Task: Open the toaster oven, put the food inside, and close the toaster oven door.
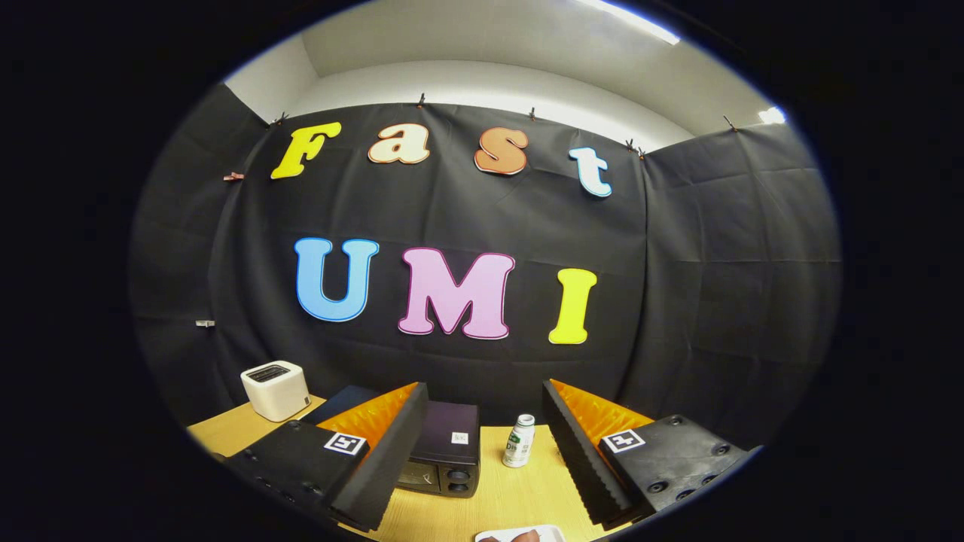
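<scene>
Two-finger claw (482, 459) spread wide, toaster oven (444, 458) ahead, door closed

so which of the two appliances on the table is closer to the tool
The black toaster oven, sitting just ahead of the open tool, partly behind one finger. The white toaster stands farther back, near the black cloth wall.
</scene>
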